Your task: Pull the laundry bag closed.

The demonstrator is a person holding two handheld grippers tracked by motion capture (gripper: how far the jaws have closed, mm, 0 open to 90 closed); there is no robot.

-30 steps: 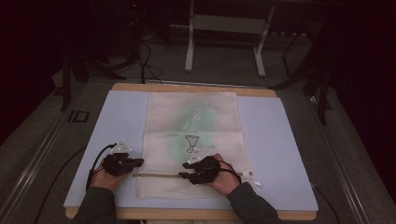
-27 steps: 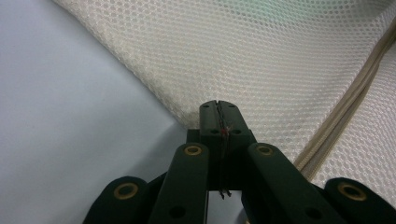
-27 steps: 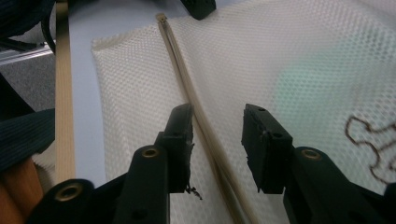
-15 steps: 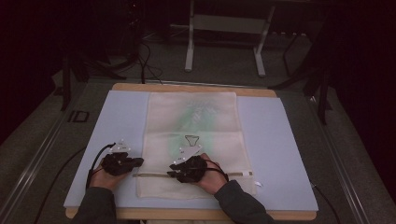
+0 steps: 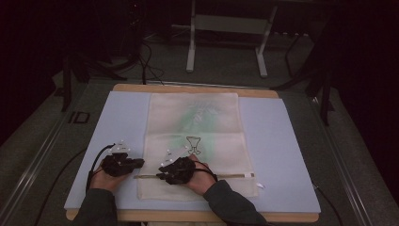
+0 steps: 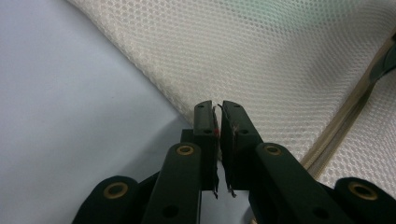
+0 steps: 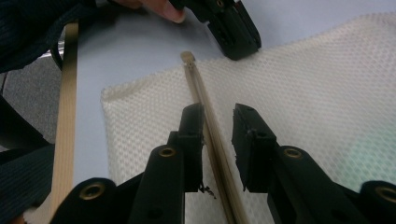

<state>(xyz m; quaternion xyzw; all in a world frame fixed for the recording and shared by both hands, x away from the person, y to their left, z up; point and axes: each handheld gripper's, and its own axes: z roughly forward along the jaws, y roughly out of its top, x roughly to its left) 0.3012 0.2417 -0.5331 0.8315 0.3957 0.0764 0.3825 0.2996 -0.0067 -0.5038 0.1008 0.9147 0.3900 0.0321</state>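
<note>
A cream mesh bag (image 5: 193, 122) with a green-tinted middle and a small drawn emblem lies flat on the blue mat (image 5: 282, 155). Its zip (image 5: 235, 175) runs along the near edge. My left gripper (image 5: 139, 163) is at the bag's left edge. Its jaws have just been opening to a thin gap (image 6: 219, 109), with nothing between them and the mesh (image 6: 261, 56) just past the tips. My right gripper (image 5: 161, 175) lies over the zip. Its jaws (image 7: 218, 116) have been closing and straddle the zip (image 7: 201, 88) without pressing on it. The left gripper (image 7: 233, 32) shows beyond the zip's end.
The mat lies on a wooden table (image 5: 188, 88), whose near edge (image 7: 65, 107) runs close by the right gripper. Cables trail from the left gripper over the mat's left side. A metal stand (image 5: 226, 28) is on the dark floor beyond the table.
My right hand has slid left along the zip, from the bag's middle to close beside the left gripper. The left hand has stayed put.
</note>
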